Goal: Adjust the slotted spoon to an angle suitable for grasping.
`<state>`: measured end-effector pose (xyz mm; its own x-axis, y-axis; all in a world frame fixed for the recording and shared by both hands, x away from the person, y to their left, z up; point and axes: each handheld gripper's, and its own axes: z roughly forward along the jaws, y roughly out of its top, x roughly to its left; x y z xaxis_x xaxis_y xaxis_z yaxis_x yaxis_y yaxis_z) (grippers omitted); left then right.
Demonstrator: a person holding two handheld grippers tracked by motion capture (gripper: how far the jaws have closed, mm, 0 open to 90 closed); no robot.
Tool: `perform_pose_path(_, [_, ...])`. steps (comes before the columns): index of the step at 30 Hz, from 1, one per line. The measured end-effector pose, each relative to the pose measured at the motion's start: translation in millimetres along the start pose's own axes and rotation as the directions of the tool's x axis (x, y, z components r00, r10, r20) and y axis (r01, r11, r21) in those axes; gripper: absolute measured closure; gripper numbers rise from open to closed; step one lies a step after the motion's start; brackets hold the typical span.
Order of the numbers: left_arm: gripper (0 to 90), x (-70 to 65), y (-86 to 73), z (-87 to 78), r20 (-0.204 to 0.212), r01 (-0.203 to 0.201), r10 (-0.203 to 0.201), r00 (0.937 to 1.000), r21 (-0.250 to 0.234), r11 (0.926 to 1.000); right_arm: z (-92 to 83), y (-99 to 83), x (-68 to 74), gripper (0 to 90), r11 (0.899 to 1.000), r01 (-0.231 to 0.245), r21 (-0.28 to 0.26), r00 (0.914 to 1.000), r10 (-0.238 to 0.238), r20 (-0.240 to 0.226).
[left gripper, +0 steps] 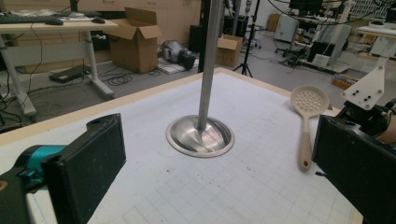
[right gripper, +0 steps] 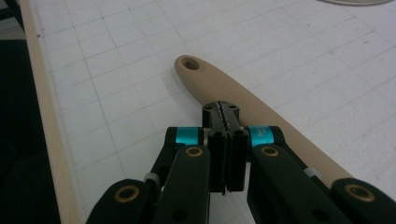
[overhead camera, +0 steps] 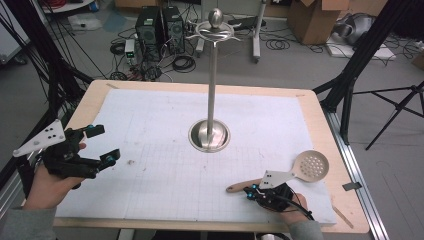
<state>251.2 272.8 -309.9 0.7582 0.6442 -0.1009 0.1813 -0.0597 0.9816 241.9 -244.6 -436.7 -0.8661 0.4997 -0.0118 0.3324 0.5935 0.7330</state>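
Your desk [overhead camera: 150, 95] carries a steel stand [overhead camera: 212, 80] at centre, its base well apart from the slotted spoon [overhead camera: 300, 170] lying flat near your right edge. The spoon looks light, rigid and smooth; take it mid-handle, where it is widest. Your right tool [right gripper: 225, 116] sits low over that handle, jaws together, gripping nothing. Your left tool [overhead camera: 102, 145] hovers at the left, jaws apart.
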Motion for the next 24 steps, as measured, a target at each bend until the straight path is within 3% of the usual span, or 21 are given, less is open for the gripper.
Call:
perform_pose_path(9, [3.2, 0.5, -1.8, -7.3, -0.017, -0.002, 0.002, 0.9998, 0.002, 1.0000, 13.5, 6.0, -3.8, 90.0, 1.000, 0.001, 0.009, 1.0000, -0.001, 0.008])
perform_pose_path(14, [3.2, 0.4, -3.6, -12.5, -0.032, 0.000, 0.000, 0.9995, 0.007, 1.0000, 20.9, 11.6, -10.7, 90.0, 1.000, -0.029, 0.000, 0.9991, 0.029, 0.029])
perform_pose_path(20, [3.2, 1.1, -5.4, -15.7, -0.041, 0.001, -0.001, 0.9992, 0.012, 0.9999, 26.6, 20.0, -14.2, 90.0, 1.000, -0.015, 0.009, 0.9982, 0.014, 0.059])
perform_pose_path(24, [3.2, 1.1, -6.9, -17.2, -0.046, 0.002, -0.001, 0.9989, 0.019, 0.9998, 32.8, 24.1, -19.2, 90.0, 0.999, -0.037, -0.003, 0.9966, 0.037, 0.074])
